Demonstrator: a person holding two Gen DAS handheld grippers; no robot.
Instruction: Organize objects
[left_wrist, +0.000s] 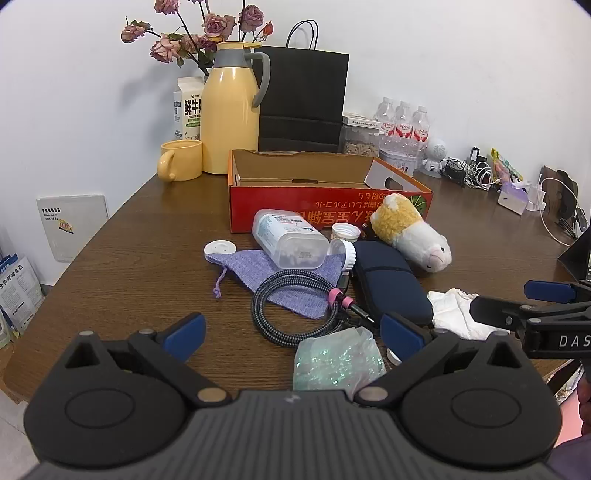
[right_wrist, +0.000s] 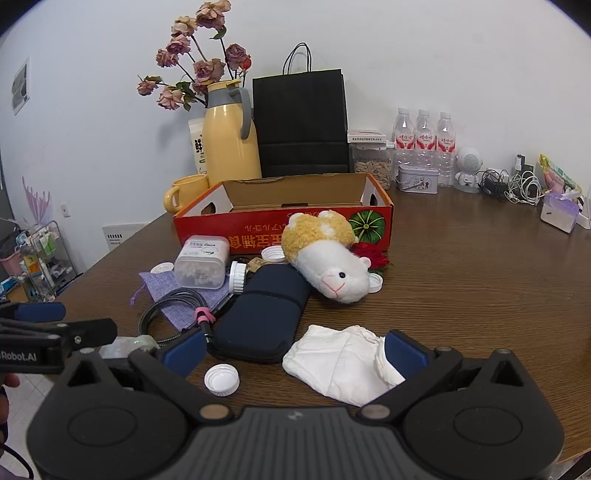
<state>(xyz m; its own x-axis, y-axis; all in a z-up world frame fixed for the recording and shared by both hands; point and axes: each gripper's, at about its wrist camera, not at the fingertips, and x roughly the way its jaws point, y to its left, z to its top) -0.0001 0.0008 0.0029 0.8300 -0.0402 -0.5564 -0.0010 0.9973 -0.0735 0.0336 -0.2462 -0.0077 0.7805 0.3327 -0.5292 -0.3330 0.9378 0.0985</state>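
1. Two grippers hang spread wide and empty over the near edge of the bench (right_wrist: 480, 266): your left gripper (left_wrist: 291, 332) above the glittery plastic bag (left_wrist: 336, 360), your right gripper (right_wrist: 295, 349) above the crumpled white tissue (right_wrist: 340, 360). Neither touches anything.
2. Nearest to your right gripper lie the tissue, already partly between its fingers, and a white bottle cap (right_wrist: 221, 379) just to its left. For a clean first pick, I would lower over the tissue's bunched middle and close slowly so it gathers rather than slides.
3. Just beyond sits the navy pouch (right_wrist: 262, 314). Its long axis runs near to far, leaning slightly right at the far end. Turn the gripper to span its narrow width, not its length.
4. Left of the pouch, the braided cable (left_wrist: 295, 306) is coiled on the purple drawstring bag (left_wrist: 288, 280); take the coil where its pink band binds it.
5. Farther on, the clear plastic container (left_wrist: 290, 238) lies on its side, its end toward you in the right view.
6. Right of it, the plush toy (right_wrist: 325, 254) lies with its long axis slanting, face toward the near right, yellow back touching or just short of the box.
7. Farthest, the red cardboard box (right_wrist: 284, 221) stands open and looks empty, its long side across the scene; I judge it the likely place for everything.
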